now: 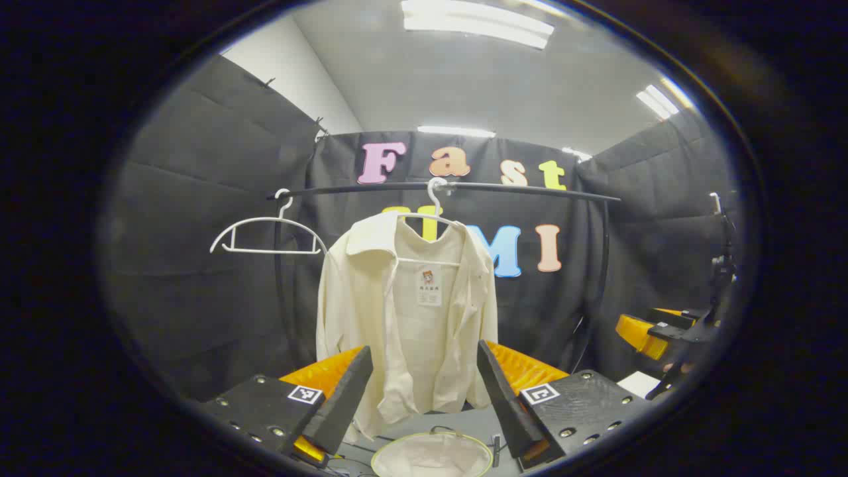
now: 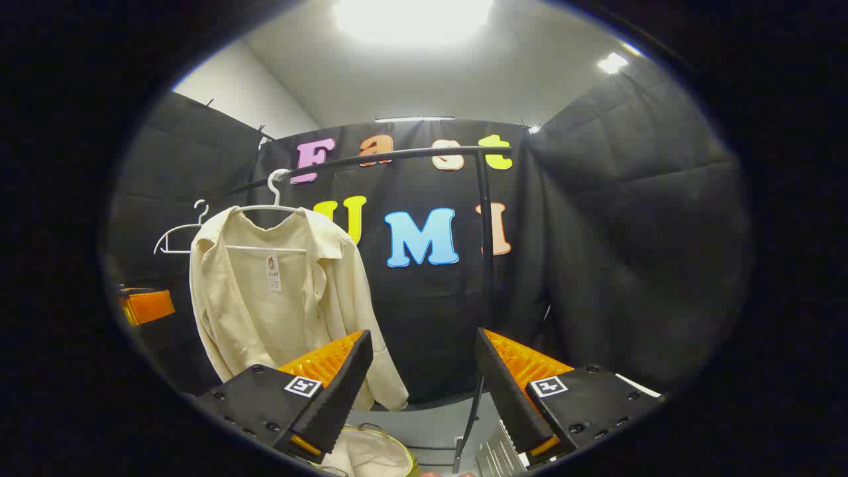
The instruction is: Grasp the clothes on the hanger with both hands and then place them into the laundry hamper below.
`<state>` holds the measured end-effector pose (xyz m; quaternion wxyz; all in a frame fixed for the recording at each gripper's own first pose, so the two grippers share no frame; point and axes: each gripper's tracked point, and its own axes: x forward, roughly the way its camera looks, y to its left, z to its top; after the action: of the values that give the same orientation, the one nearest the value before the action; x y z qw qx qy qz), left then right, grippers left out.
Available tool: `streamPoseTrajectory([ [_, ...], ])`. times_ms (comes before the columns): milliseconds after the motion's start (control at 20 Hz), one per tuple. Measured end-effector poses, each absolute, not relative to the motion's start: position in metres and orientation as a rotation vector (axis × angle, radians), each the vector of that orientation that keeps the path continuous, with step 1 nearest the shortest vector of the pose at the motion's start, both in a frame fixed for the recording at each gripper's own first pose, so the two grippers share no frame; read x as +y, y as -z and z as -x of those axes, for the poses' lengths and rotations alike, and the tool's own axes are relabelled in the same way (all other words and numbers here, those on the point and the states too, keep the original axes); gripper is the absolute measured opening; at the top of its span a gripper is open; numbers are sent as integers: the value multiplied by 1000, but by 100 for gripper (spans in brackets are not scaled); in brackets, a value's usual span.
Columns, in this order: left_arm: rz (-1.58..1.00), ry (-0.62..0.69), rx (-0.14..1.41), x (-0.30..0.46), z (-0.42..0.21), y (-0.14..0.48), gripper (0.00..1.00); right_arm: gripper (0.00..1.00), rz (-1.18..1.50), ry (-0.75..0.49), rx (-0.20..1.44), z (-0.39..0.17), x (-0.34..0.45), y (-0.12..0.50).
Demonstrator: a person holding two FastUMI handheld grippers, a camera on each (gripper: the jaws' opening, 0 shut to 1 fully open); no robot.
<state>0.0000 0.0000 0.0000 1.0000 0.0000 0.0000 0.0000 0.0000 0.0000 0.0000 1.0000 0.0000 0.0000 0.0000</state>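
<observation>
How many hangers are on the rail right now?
2. A bare hanger hangs near the rail's left end; the other hanger beside it carries the shirt. Others may be out of view.

Place: a staged recording booth, not a lived-in home.
Walls: black cloth (image 2: 629,218) hung in draped panels closed it in on three sides, with a white room wall (image 1: 291,73) rising behind the cloth's top edge.
Ceiling: plain white with strip lights (image 1: 477,23), as in an office or lab.
Props: a black clothes rail (image 1: 464,187) carried a cream shirt (image 1: 404,311) and a bare white hanger (image 1: 265,232); a laundry hamper (image 1: 430,454) stood below.
</observation>
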Motion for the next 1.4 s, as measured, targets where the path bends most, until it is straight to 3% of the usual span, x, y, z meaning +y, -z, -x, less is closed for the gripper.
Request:
streamPoseTrajectory([
  [600,-1,-24,2,12,1,10,90,96,5,83,30,3,-8,6],
  [1050,9,-88,5,34,-21,2,90,98,35,67,10,-8,8,-13],
  [1400,-46,-134,2,39,-66,-17,90,96,28,8,33,-56,26,-10],
])
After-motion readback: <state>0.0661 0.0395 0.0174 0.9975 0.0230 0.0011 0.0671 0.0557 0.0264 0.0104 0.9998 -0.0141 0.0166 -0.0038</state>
